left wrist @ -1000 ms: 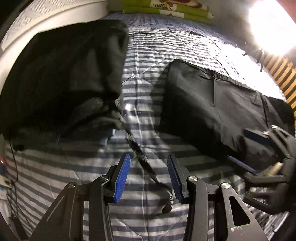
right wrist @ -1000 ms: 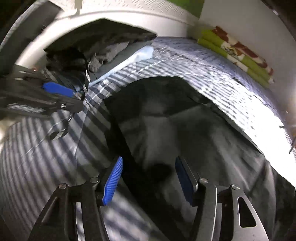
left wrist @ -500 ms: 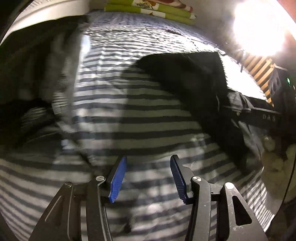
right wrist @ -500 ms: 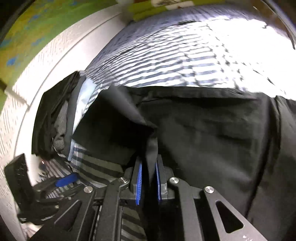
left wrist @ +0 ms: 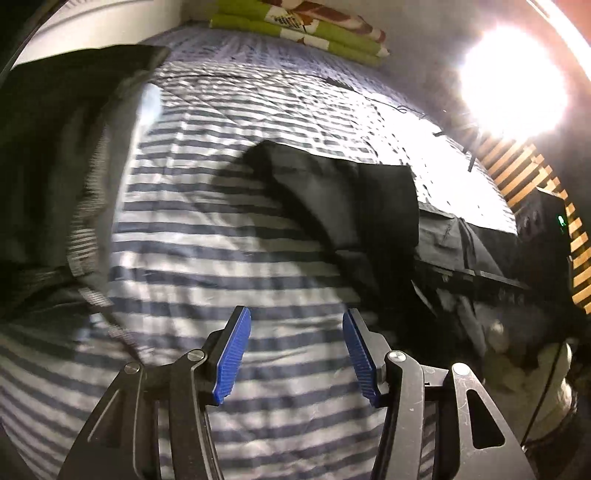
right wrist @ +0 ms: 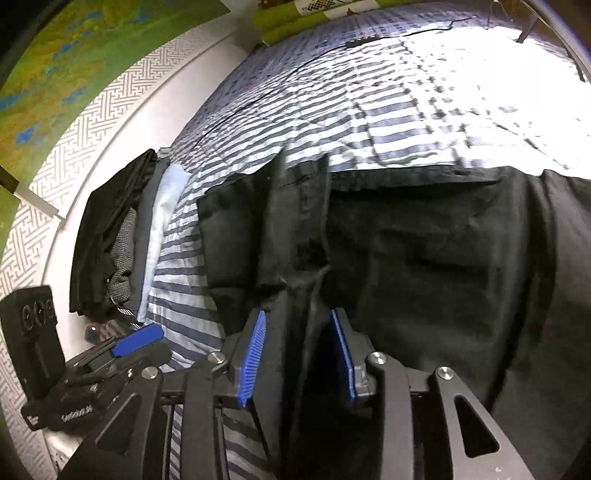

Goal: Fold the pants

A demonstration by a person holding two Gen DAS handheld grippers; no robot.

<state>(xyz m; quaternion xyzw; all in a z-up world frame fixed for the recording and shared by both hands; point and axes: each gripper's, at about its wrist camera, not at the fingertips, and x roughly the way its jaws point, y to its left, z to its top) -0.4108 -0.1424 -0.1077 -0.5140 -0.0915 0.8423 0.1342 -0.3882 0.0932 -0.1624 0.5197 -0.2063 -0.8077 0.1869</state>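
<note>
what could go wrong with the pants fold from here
1. The right gripper is opening its jaws with a raised ridge of the black pants between them; that flap may slump unevenly and leave a crooked fold.
2. The left gripper is open over bare striped bedding, holding nothing, so no second grip steadies the fabric.
3. The pile of dark clothes lies close by at the bed's edge; a wide sweep might snag it.

Bed, blue-white striped quilt (left wrist: pixel 229 236). Black pants (right wrist: pixel 424 258) spread across near side. Pile of dark clothes (right wrist: pixel 107 236) along left edge. Folded green bedding (left wrist: pixel 295 29), possibly blankets, at far end.
</note>
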